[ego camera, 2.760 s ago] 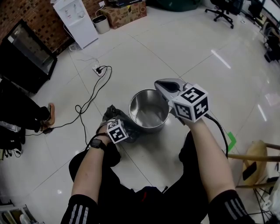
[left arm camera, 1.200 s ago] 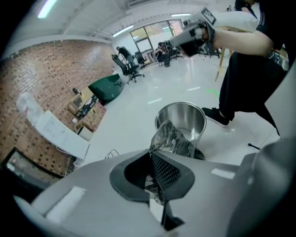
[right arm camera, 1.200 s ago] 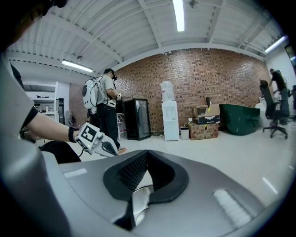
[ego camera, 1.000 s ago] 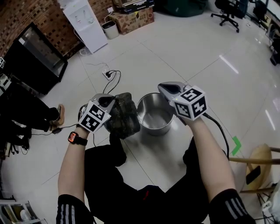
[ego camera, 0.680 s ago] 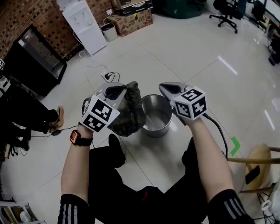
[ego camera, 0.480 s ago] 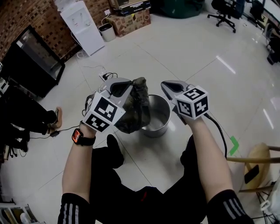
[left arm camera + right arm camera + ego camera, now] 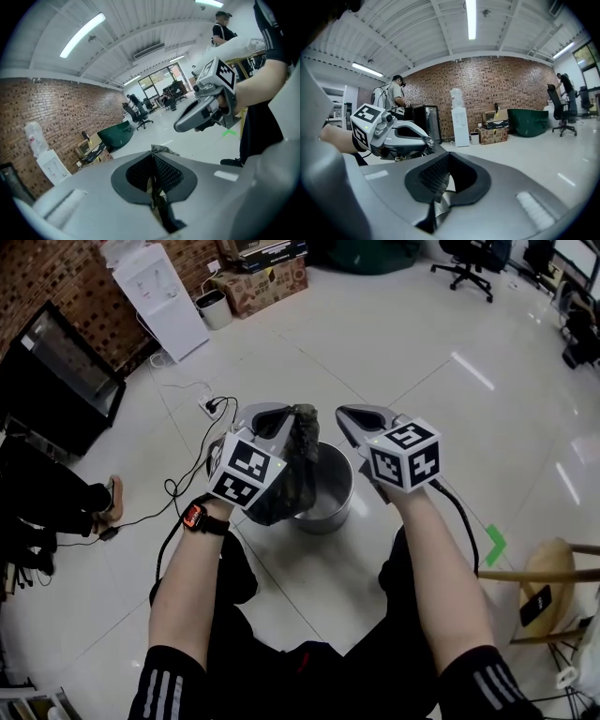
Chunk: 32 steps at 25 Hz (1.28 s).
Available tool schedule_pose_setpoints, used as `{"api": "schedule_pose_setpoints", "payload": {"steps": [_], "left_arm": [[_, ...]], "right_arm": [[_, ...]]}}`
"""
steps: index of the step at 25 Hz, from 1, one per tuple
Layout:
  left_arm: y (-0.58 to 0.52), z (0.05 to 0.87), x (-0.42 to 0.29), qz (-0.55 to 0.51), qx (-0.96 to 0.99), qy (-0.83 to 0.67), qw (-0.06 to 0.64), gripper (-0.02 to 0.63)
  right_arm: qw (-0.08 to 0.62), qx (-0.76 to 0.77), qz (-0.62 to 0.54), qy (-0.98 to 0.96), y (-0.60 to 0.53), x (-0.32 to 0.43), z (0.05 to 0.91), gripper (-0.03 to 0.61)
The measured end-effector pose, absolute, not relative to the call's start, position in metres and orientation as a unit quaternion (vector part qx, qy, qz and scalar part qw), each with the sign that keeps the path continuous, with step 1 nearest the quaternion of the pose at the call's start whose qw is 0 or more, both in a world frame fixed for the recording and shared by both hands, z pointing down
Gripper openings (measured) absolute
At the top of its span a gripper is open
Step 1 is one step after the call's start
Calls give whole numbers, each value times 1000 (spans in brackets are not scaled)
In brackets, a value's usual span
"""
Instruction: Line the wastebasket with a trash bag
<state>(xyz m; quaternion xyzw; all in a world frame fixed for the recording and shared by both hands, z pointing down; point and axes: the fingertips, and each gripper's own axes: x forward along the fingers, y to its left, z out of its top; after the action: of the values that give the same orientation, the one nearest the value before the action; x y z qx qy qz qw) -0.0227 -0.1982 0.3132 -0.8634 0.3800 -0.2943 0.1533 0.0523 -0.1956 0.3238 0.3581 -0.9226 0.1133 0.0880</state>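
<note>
From above, my left claw (image 7: 284, 420) sits at the centre of the frame, pressed together on the top of the dark, crumpled trash bag (image 7: 298, 463). The bag hangs down from it over the left rim of the steel wastebasket (image 7: 336, 507), which stands on the pale tiled floor (image 7: 441, 418) just below centre. My right claw (image 7: 349, 420) is just to the right of the bag and apart from it, above the basket's right side.

In the left gripper view, my jaws are pinched on a fold of the bag. A crumpled tip pokes out above them at centre frame, and my right claw shows at the upper right.

In the right gripper view, my jaws are pressed together with nothing between them. My left claw, with a scrap of bag at its tip, shows at middle left.
</note>
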Motion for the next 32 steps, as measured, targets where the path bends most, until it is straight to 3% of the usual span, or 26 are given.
{"api": "schedule_pose_setpoints", "payload": {"steps": [16, 32], "left_arm": [[-197, 290, 18, -252, -884, 355, 168, 1], [-107, 477, 19, -410, -871, 242, 121, 16]], "right_arm": [[73, 381, 113, -915, -203, 72, 317, 6], [102, 355, 120, -921, -198, 57, 331, 6]]}}
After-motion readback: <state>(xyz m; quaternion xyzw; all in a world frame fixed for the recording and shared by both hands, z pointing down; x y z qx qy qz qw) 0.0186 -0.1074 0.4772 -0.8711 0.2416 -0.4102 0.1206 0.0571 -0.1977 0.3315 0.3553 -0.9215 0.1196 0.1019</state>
